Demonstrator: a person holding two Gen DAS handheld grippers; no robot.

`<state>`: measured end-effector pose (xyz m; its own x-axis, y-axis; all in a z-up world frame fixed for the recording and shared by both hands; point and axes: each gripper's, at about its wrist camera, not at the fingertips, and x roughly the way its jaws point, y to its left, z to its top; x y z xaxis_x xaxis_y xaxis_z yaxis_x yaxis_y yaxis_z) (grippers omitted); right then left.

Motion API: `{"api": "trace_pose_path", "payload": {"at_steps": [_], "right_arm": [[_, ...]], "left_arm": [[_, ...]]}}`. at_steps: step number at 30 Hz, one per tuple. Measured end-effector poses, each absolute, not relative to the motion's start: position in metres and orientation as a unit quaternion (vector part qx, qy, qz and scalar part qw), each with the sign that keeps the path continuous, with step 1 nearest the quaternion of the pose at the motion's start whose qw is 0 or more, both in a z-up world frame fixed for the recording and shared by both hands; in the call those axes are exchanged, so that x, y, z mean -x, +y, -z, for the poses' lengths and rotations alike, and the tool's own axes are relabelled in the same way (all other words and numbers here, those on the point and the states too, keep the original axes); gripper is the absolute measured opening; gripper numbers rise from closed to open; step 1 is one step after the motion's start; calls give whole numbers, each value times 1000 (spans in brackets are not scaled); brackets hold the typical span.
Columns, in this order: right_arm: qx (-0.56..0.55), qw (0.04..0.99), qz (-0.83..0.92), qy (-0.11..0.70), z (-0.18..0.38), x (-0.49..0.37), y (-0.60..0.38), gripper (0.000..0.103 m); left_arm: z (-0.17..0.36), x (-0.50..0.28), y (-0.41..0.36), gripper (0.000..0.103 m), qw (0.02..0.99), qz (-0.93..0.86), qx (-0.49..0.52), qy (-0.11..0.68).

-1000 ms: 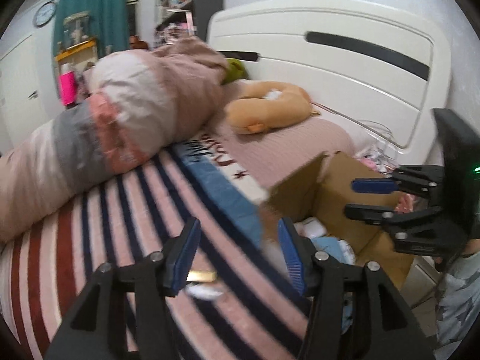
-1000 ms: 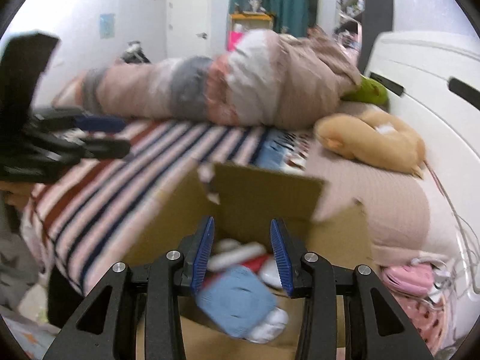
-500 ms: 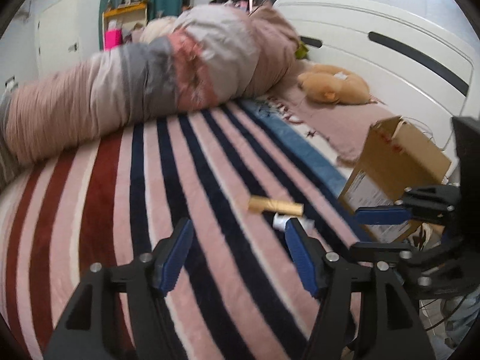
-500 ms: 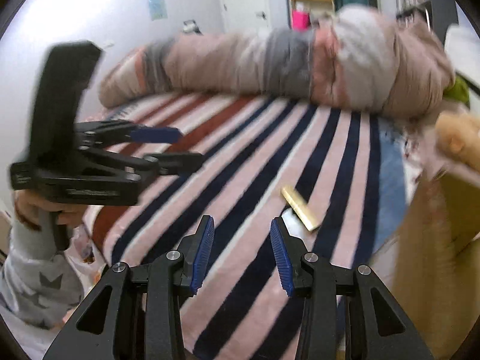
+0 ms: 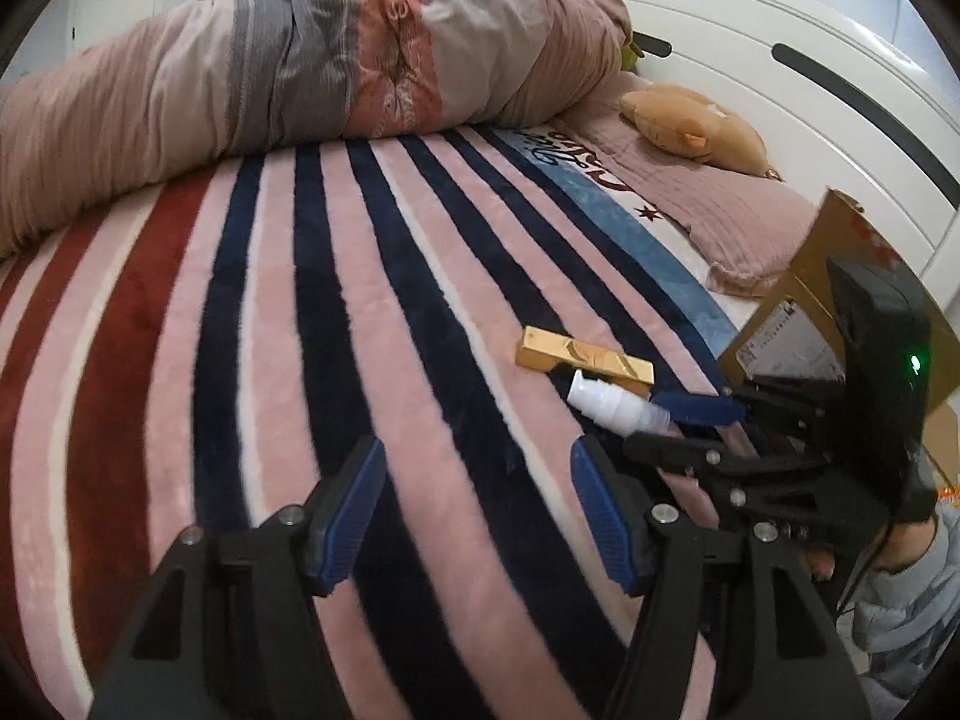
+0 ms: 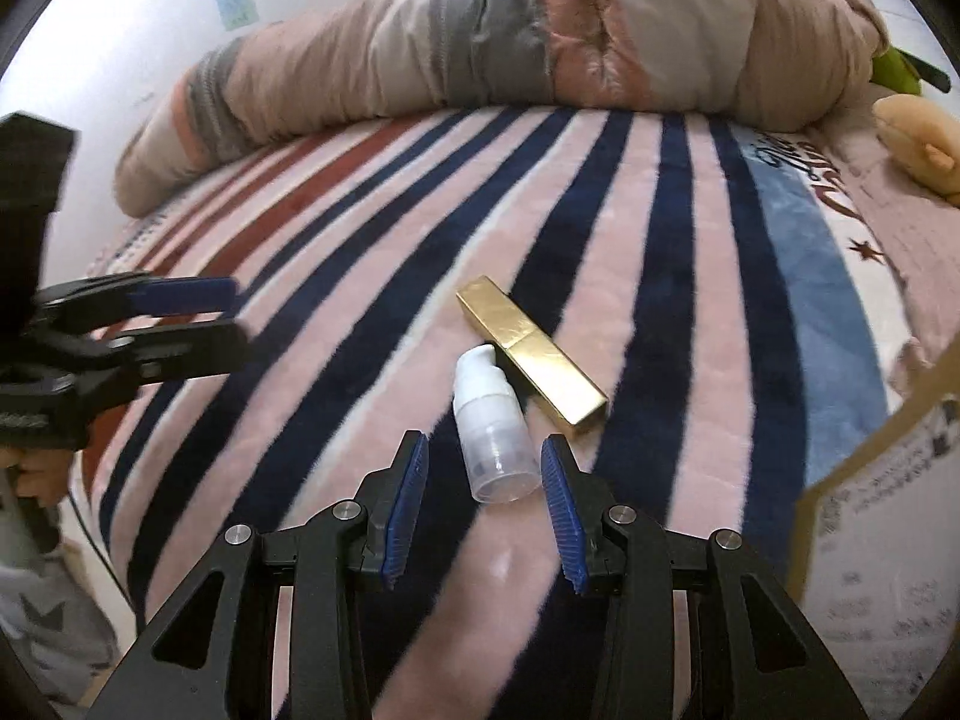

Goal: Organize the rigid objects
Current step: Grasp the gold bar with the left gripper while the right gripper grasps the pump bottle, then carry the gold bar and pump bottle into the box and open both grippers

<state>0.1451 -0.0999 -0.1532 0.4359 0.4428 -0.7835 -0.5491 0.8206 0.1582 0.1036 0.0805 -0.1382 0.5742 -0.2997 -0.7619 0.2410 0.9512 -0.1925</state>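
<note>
I am in a home bedroom. In front of me is a bed covered with a plush striped blanket (image 5: 336,324) in pink, navy and red. A rolled quilt (image 5: 288,66) lies across its far side, and a tan plush toy (image 5: 696,126) rests on a pink pillow (image 5: 720,210) by the white headboard (image 5: 798,90). A white wall (image 6: 180,18) with a small poster (image 6: 235,3) stands beyond the bed.

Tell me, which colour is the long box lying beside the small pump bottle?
Shiny gold. The long box shows best in the right wrist view.
</note>
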Motion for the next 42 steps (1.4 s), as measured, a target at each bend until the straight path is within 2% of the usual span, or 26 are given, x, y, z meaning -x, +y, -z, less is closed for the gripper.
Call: {"api": "trace_pose_path", "payload": {"at_steps": [2, 3, 12, 14, 18, 20, 21, 34, 42], "right_arm": [[61, 845, -296, 441, 159, -146, -97, 33], [59, 844, -298, 441, 161, -148, -95, 22], [56, 865, -246, 433, 150, -109, -112, 20], [67, 874, -230, 423, 149, -101, -113, 20], [96, 888, -189, 409, 152, -98, -108, 20], [113, 891, -173, 405, 154, -99, -107, 20], [114, 892, -171, 404, 154, -99, -107, 20], [91, 895, -185, 396, 157, -111, -109, 22], [75, 886, -215, 404, 154, -105, -112, 20]], "left_arm": [[143, -114, 77, 61, 884, 157, 39, 440], [145, -118, 76, 61, 882, 157, 40, 441], [167, -156, 43, 61, 863, 207, 29, 459], [173, -163, 28, 71, 860, 212, 16, 464], [181, -174, 12, 77, 858, 222, 12, 463], [184, -179, 5, 86, 855, 229, 15, 466], [185, -181, 1, 87, 854, 233, 11, 464], [188, -181, -5, 88, 862, 223, -2, 456], [179, -149, 24, 88, 854, 222, -1, 470]]}}
